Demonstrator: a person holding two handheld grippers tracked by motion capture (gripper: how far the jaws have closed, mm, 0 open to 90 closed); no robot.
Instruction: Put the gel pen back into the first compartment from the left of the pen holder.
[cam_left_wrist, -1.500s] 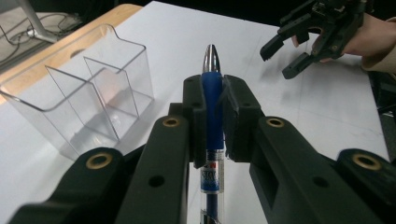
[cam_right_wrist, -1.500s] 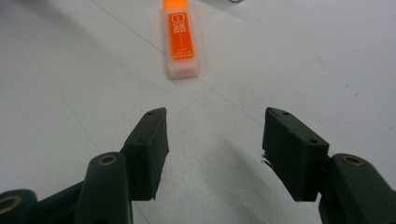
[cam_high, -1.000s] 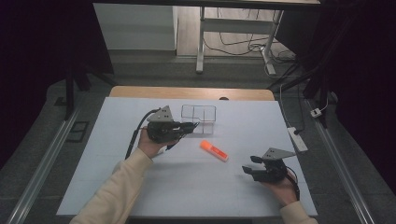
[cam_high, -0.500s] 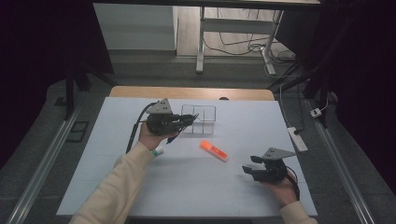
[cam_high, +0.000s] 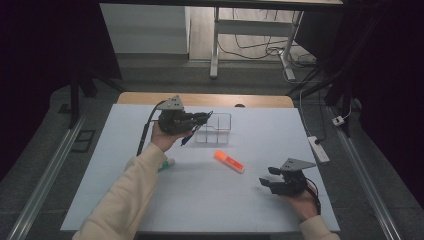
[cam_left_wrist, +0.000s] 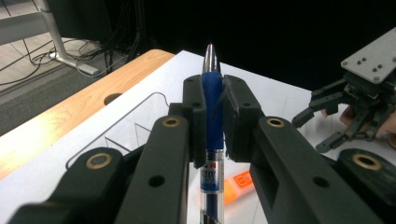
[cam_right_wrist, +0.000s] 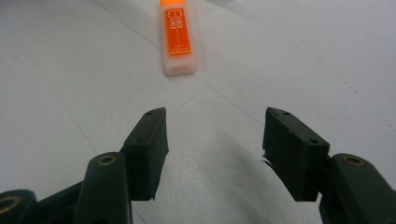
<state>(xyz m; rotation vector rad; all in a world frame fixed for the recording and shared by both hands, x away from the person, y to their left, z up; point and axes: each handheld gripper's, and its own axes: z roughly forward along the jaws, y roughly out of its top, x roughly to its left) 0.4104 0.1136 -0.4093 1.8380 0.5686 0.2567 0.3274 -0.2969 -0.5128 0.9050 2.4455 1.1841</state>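
My left gripper (cam_high: 202, 119) is shut on a blue pen (cam_left_wrist: 212, 93), held above the white mat beside a clear compartment box (cam_high: 215, 129). The pen (cam_high: 186, 140) runs lengthwise between the pads, its silver tip past the fingertips. The clear box (cam_left_wrist: 135, 126) lies just beyond and below the jaws. An orange marker (cam_high: 229, 161) lies flat on the mat between the two hands. My right gripper (cam_high: 265, 182) rests low near the front right, open and holding nothing (cam_right_wrist: 212, 140); the orange marker (cam_right_wrist: 177, 35) lies a short way ahead of it.
A white mat (cam_high: 250, 210) covers most of the wooden table (cam_high: 250, 101). A small pale green and white object (cam_high: 167, 163) lies by the left sleeve. A white power strip (cam_high: 320, 149) lies off the mat's right edge. My right gripper (cam_left_wrist: 327, 126) appears far off in the left gripper view.
My left gripper has carried the pen away from the person and a little up, to the clear box's near left side. The right gripper and the orange marker have kept still.
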